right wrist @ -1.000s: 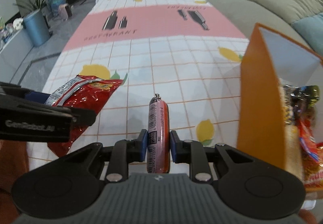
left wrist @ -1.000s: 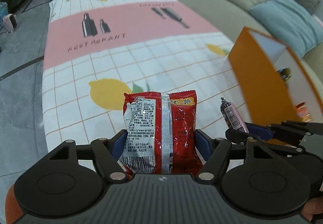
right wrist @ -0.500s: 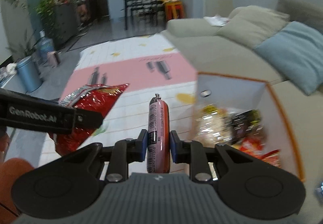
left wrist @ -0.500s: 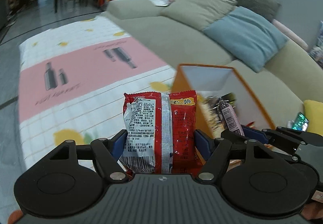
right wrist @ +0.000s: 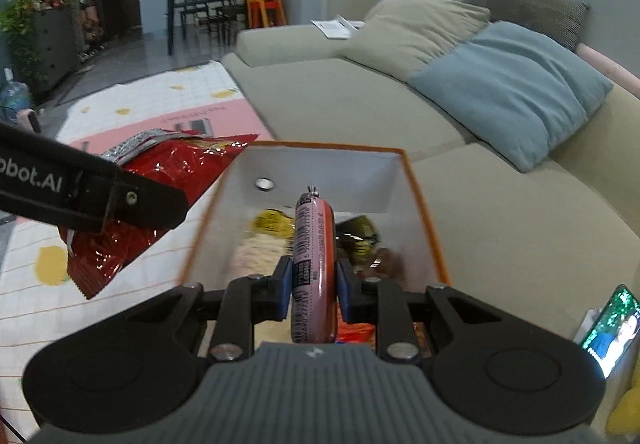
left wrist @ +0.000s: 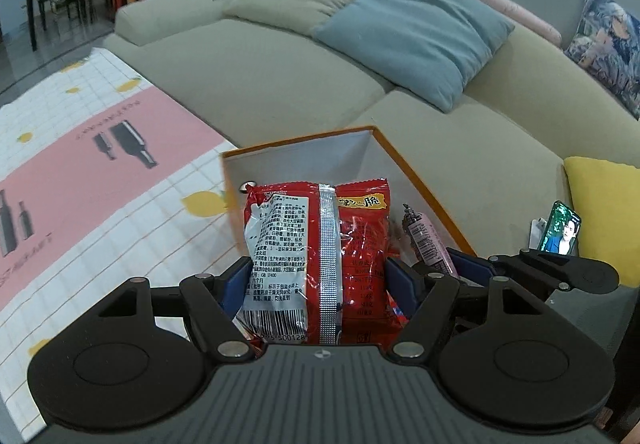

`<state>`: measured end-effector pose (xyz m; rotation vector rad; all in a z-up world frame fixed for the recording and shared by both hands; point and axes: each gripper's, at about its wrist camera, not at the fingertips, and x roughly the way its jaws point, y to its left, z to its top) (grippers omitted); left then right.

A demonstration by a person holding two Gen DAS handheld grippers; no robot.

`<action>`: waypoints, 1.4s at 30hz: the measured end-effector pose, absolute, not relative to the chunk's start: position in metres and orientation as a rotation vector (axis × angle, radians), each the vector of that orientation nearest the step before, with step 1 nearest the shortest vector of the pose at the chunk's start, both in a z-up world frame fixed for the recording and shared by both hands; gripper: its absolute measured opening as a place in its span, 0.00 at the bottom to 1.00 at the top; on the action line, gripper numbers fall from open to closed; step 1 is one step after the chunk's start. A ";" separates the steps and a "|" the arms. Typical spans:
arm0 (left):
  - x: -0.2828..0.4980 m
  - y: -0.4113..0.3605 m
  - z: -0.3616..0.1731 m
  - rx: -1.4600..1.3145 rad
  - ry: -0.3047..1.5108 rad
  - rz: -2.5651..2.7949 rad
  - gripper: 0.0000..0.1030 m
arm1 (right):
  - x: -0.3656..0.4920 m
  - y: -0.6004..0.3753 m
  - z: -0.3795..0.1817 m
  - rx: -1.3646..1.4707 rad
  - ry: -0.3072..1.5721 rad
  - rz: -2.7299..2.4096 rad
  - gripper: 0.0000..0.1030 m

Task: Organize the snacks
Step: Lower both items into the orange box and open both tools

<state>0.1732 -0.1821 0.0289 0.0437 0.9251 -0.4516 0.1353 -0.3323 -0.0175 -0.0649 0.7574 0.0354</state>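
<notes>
Left gripper (left wrist: 320,280): jaws clamp red snack packet (left wrist: 320,248), above orange box (left wrist: 420,188).
Right gripper (right wrist: 312,284): jaws clamp pink sausage (right wrist: 314,256), over the box.

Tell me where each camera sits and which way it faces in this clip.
Left wrist: on the left gripper, facing down-forward at the orange box before the sofa; its fingers clamp a red snack packet.
Right wrist: on the right gripper, facing into the box; its fingers clamp a pink sausage stick.
Shared: box, sofa, both snacks, a phone.
</notes>
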 end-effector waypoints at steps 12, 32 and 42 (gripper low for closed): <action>0.236 -0.229 -0.025 0.155 1.052 -0.405 0.80 | 0.194 -0.356 -0.061 -0.172 0.937 0.044 0.20; 0.259 -0.256 -0.071 0.280 1.170 -0.463 0.80 | 0.213 -0.358 -0.102 -0.164 1.096 0.105 0.21; 0.264 -0.245 -0.060 0.141 1.189 -0.475 0.85 | 0.205 -0.364 -0.096 -0.143 1.075 0.093 0.33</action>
